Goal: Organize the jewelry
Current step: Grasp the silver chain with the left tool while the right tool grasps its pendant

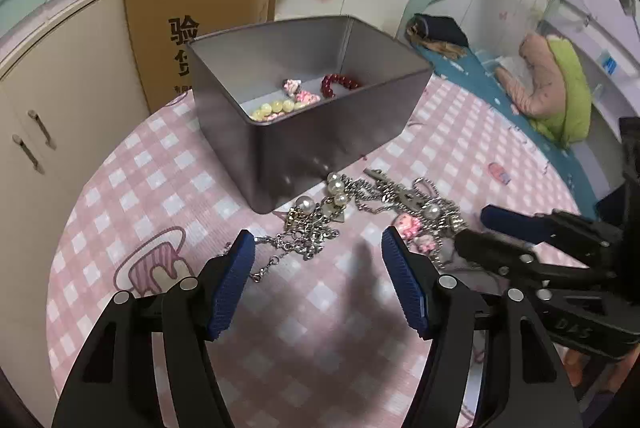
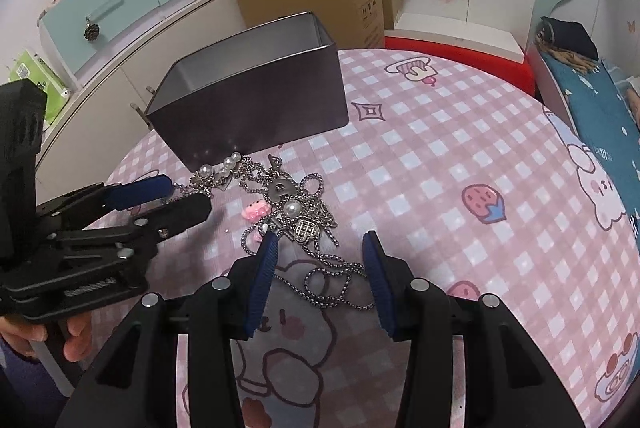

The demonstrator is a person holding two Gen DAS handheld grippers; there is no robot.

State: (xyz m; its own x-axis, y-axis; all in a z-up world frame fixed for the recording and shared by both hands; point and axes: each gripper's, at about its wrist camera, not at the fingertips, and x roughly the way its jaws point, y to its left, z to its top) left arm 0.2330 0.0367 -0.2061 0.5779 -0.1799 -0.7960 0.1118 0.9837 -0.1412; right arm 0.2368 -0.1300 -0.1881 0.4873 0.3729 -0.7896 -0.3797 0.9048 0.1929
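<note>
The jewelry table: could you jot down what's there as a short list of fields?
surface: pink checked cloth
box: open grey tin
in box: red beads, yellow beads, pink charms
beside box: tangled chains with pearls
left claw: open, empty, short of the chains
right claw: open, a chain lying between its fingers

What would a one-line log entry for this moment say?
left gripper: open, empty | right gripper: open over chains | tin: holds beads

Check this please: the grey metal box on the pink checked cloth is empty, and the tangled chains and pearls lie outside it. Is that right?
Not quite. The box is not empty: the left wrist view shows yellow beads, pink charms and red beads inside. The chains and pearls do lie outside on the cloth.
</note>
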